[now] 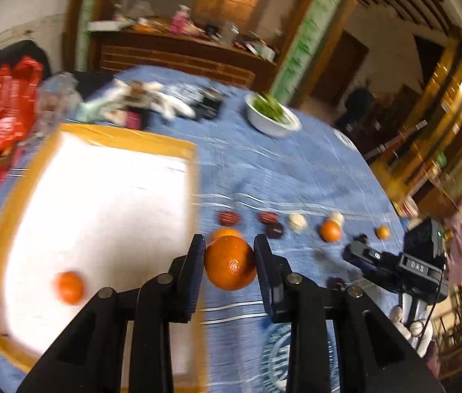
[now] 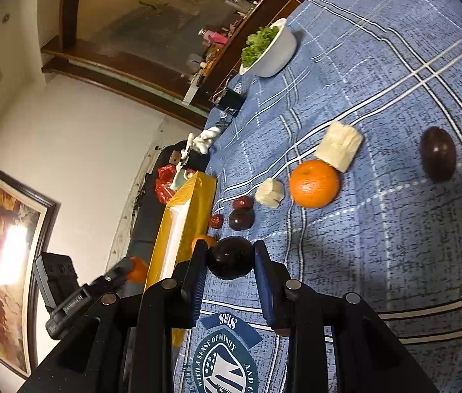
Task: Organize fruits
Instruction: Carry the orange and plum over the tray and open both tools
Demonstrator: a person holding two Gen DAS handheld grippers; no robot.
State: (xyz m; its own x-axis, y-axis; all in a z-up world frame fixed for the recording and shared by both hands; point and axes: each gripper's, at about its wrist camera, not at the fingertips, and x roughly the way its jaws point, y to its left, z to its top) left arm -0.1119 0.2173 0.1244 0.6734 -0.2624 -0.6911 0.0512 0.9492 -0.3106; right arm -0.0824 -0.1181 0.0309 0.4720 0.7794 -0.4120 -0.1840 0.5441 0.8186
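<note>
Keep your left gripper (image 1: 230,262) clamped across the firm, rollable orange (image 1: 230,262) beside the foam tray (image 1: 11,229) (right gripper (image 2: 230,260) pinches a smooth dark plum (image 2: 230,258)); avoid squeezing harder.

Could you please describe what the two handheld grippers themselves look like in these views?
Both are matte black plastic linkages with round silver pivot bolts. The left gripper and right gripper each end in two flat fingers faced with ribbed dark-blue pads. Seen from the left wrist view, the right unit carries a boxy black body with small white lettering and a thin black cable. No sleeves or hands show.
</note>
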